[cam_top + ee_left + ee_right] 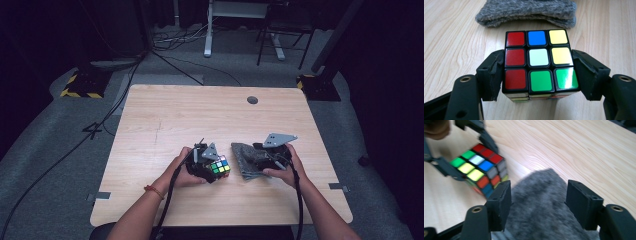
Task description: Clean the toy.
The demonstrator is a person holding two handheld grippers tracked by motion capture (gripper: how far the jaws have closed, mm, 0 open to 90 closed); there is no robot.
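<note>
A scrambled Rubik's cube [220, 166] [540, 62] sits low over the wooden table [200, 115], near its front middle. My left gripper [215, 170] [539, 72] is shut on it, one pad against each side face. Just to the right lies a folded grey fuzzy cloth [244, 159] [526, 11] [541, 217]. My right gripper [254, 161] [539, 197] hovers over the cloth, jaws wide apart, and the pads do not press on it. In the right gripper view the cube [480, 171] shows at upper left, still held.
A round cable hole [252, 100] sits near the table's far edge. Tape tabs mark the left [102, 195] and right [339, 186] front edges. Cables and desk legs lie on the floor beyond the table.
</note>
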